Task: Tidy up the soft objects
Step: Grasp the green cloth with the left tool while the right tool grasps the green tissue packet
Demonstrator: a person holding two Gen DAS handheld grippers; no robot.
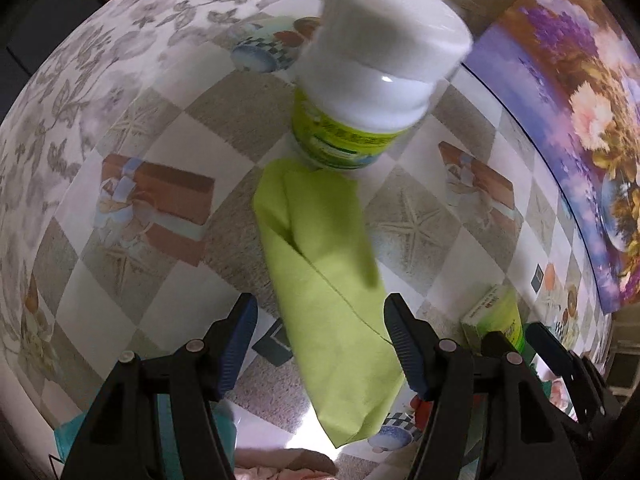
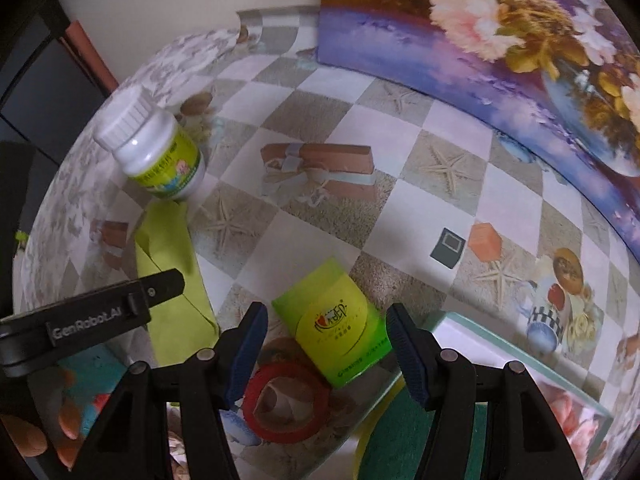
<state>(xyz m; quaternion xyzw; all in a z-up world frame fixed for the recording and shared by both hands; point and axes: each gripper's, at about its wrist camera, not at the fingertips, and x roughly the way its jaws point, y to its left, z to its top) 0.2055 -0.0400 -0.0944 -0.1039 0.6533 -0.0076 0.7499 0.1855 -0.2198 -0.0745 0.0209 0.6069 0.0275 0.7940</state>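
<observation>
Left claw (image 1: 320, 344) points steeply down, jaws apart astride green cloth (image 1: 320, 264); right claw (image 2: 326, 350) likewise, open over green box (image 2: 336, 332).

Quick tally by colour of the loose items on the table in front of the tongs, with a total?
Lime green: 2, the folded cloth and the small box
White with green label: 1, the bottle
Red: 1, the tape roll
Total: 4

Around your green box (image 2: 340, 336): a red tape roll (image 2: 286, 404) touches its near corner, a white-capped bottle (image 2: 150, 148) stands well apart (upright), a flower painting (image 2: 520, 40) leans beyond.
</observation>
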